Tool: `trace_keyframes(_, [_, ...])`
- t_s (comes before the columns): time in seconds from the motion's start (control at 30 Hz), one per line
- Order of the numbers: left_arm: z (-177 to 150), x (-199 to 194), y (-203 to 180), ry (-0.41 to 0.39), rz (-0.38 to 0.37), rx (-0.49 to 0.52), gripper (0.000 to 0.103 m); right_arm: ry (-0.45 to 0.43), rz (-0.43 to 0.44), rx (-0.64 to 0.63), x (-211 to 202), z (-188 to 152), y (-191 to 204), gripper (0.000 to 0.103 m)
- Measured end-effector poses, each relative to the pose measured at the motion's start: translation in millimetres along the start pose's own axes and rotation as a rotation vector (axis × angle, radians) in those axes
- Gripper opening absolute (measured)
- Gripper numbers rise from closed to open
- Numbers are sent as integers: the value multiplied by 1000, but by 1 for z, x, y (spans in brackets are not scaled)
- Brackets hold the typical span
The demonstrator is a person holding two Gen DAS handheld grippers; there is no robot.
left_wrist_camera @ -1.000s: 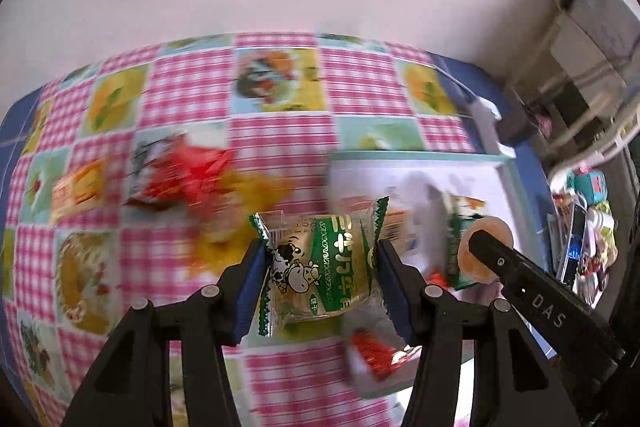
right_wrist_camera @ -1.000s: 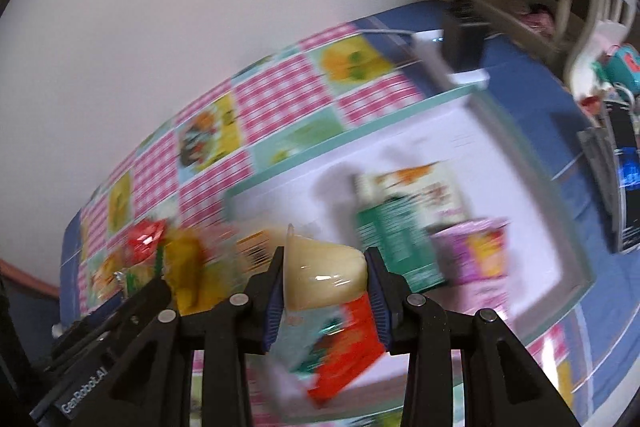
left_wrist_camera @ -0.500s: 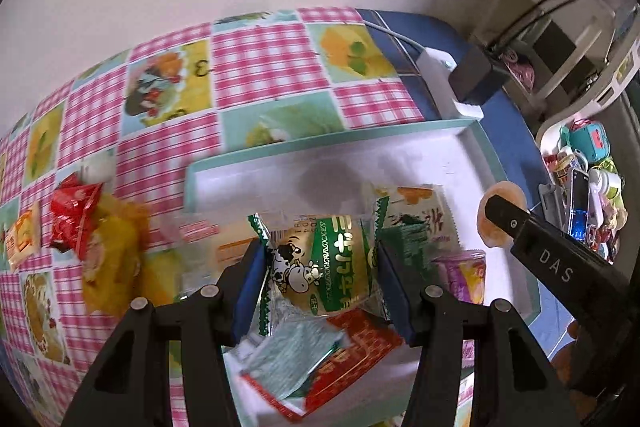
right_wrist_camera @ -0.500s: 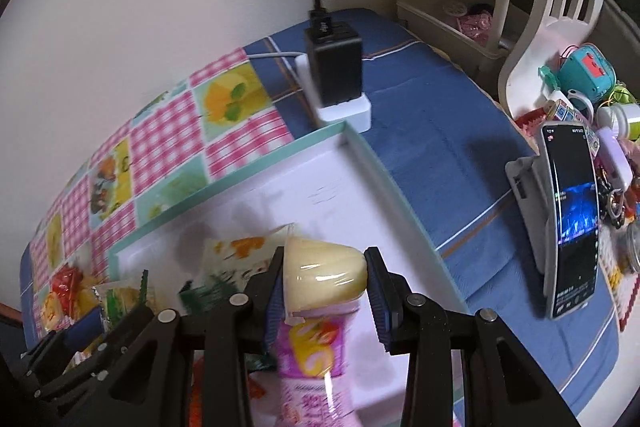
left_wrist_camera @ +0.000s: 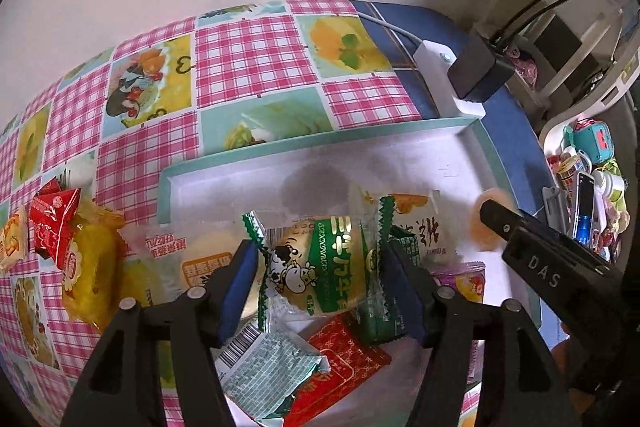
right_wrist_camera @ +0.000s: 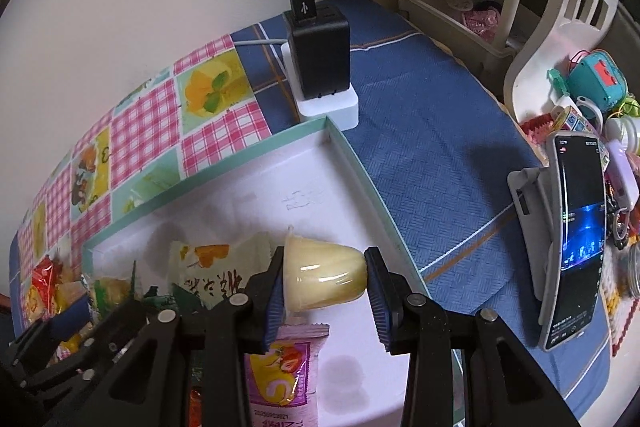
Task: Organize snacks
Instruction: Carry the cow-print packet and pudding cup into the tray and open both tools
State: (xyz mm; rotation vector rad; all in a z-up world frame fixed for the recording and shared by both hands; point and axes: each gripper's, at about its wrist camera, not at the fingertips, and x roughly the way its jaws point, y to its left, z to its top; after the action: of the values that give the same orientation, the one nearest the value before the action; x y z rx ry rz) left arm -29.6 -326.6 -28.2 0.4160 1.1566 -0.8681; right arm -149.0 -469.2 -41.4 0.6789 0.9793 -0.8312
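Observation:
A green and gold cow-print snack packet [left_wrist_camera: 332, 267] hangs between the pads of my left gripper [left_wrist_camera: 320, 279], just above the white, teal-rimmed tray [left_wrist_camera: 320, 143]. The left jaws are opening and small gaps show beside the packet. My right gripper [right_wrist_camera: 324, 287] is shut on a yellow jelly cup [right_wrist_camera: 324, 279], held sideways over the tray's right half [right_wrist_camera: 352, 155]. In the tray lie a white peach packet [left_wrist_camera: 420, 227], a red packet [left_wrist_camera: 344, 367], a grey-green packet [left_wrist_camera: 268, 363] and a pink strawberry packet [right_wrist_camera: 280, 367].
Left of the tray, a yellow packet [left_wrist_camera: 92, 267] and red packets [left_wrist_camera: 52, 223] lie on the checked cloth. A power strip with a black charger [right_wrist_camera: 320, 59] touches the tray's far right corner. A phone on a stand [right_wrist_camera: 576, 235] and toys [right_wrist_camera: 596, 83] crowd the right.
Both grippers have swung right, from the checked cloth to over the tray, and sunk a little. The left jaws have widened around the cow-print packet. The right grip is unchanged.

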Motion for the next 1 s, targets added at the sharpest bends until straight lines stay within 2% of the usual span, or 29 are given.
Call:
trace_keyframes(0.03, [0,0,0,-2,1,0,73,0,1,-2,0,0,0,43])
trace_keyframes(0.13, [2,-3,-1,-26,19,4,79,-10,12,-12,-1,0,2,61])
trace_keyframes(0.2, [3,-6,0,-39,28,2,85,-17,15,-23,-2,0,3,62])
trace_keyframes(0.3, [5,-10,6,-60,53,-2,85,-18,25,-28,-3,1,5,63])
trace_keyframes(0.37, [5,-14,11,-78,67,-14,87,-21,31,-30,-4,1,5,69])
trace_keyframes(0.43, [6,-19,20,-101,98,-37,97,-32,40,-38,-7,-1,7,75])
trace_keyframes(0.47, [5,-21,22,-112,107,-41,97,-36,43,-39,-8,-2,8,80])
trace_keyframes(0.63, [1,-30,42,-155,192,-68,97,-35,60,-47,-10,-7,16,89])
trace_keyframes(0.73, [-2,-34,57,-163,206,-104,97,-40,64,-56,-12,-11,21,103])
trace_keyframes(1.0, [-18,-44,104,-167,223,-187,98,-59,76,-74,-22,-20,38,103])
